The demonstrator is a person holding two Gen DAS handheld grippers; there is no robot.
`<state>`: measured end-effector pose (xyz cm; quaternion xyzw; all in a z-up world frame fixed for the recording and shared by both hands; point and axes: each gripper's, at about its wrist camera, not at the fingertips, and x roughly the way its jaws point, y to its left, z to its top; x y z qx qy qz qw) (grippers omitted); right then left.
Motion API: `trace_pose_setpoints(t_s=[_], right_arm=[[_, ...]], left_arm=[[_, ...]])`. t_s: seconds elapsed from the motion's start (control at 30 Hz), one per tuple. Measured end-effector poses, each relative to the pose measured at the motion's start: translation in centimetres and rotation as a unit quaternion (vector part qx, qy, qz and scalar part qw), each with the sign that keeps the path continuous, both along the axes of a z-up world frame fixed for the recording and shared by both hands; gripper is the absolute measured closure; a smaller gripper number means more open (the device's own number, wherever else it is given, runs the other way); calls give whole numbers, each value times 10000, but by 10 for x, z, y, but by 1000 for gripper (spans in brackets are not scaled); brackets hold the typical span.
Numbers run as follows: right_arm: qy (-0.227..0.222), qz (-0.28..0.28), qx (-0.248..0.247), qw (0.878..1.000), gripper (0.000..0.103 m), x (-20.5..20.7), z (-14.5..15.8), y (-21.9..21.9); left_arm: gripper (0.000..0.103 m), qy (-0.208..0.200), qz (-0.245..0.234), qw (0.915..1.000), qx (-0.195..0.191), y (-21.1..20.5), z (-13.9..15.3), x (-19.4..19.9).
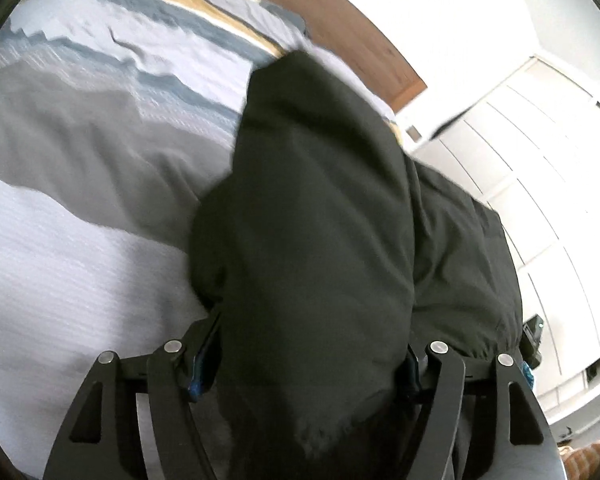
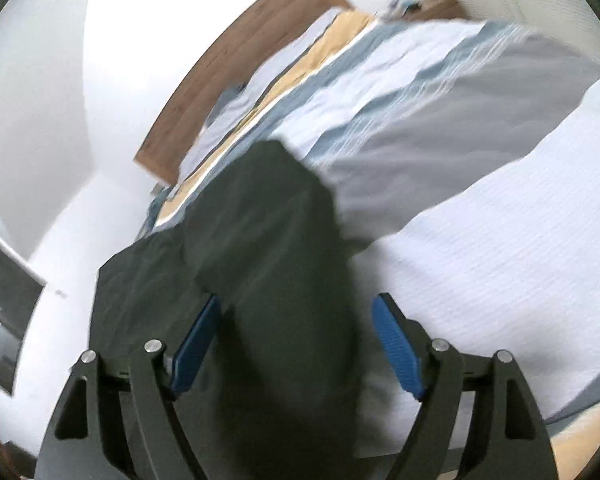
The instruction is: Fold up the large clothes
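Both grippers, left gripper [image 1: 308, 364] and right gripper [image 2: 296, 344], gape wide; dark garment [image 2: 276, 240] lies between, seemingly unpinched.

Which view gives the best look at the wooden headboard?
The right wrist view: the wooden headboard runs as a long brown band behind the striped bedding, with one end visible. The left wrist view shows only a shorter stretch, partly cut off by the dark garment.
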<state>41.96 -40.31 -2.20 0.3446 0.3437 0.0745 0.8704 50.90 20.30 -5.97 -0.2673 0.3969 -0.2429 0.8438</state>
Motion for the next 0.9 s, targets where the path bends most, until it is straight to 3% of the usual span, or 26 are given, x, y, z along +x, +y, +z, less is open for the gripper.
trace_pose_setpoints(t_s=[0.03,0.1,0.27,0.53,0.73,0.9], right_arm=[[-9,-58,-106,9999,25,-2,18,-22],[-27,-151,-362,9992,25,-5,25,-20],[-188,-200,-717,9971,25,-36,19,-47],[-250,149,-1230,9920,25,-60,61,-11],[-385,64,-1227,9917,25,-97,76,12],[-318,-26,-1601,9866,25,-137,85,51]], left_arm=[[31,-54,81,9999,51,1,4,-4],[31,-121,205,9996,157,6,6,3],[31,-141,316,9985,427,6,2,12],[32,-356,411,9975,455,18,34,23],[30,-532,634,9948,599,19,53,-10],[17,-698,852,9878,1103,6,72,-68]])
